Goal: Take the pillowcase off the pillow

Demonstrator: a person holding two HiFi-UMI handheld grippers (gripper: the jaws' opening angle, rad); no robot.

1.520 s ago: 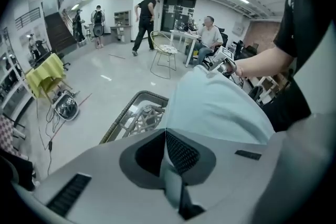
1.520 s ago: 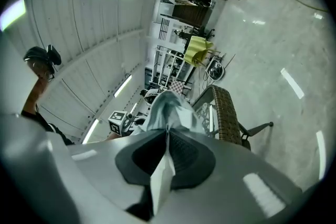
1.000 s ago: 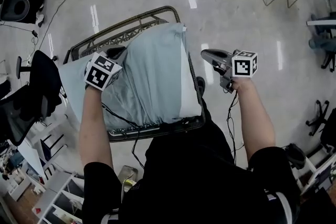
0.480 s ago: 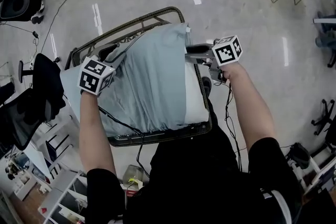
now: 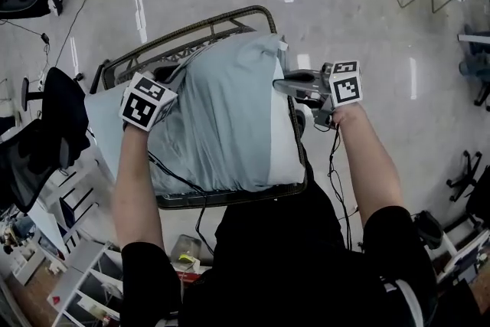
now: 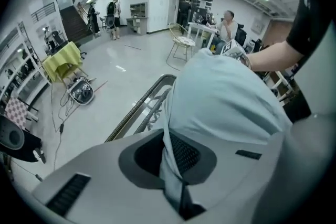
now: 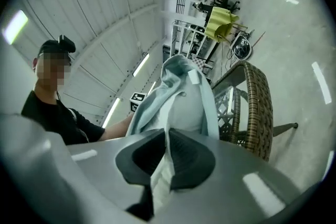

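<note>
Left gripper [image 6: 169,161] has just closed on pillowcase [image 5: 222,119], right gripper [image 7: 161,165] on pillow [image 5: 287,142] — we draw them apart, steadily.

My left gripper [image 5: 157,98] points down onto the left side of the pale blue pillowcase [image 5: 222,126]. My right gripper [image 5: 282,84] lies level at its right edge. Both pairs of jaws have just been closing on the cloth. The pillow [image 5: 295,165] lies across a wicker chair [image 5: 191,33].

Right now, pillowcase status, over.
Left hand-held gripper just closed on pillowcase. Right hand-held gripper just closed on pillow, white end. Case still mostly on. Nothing blocking.
</note>
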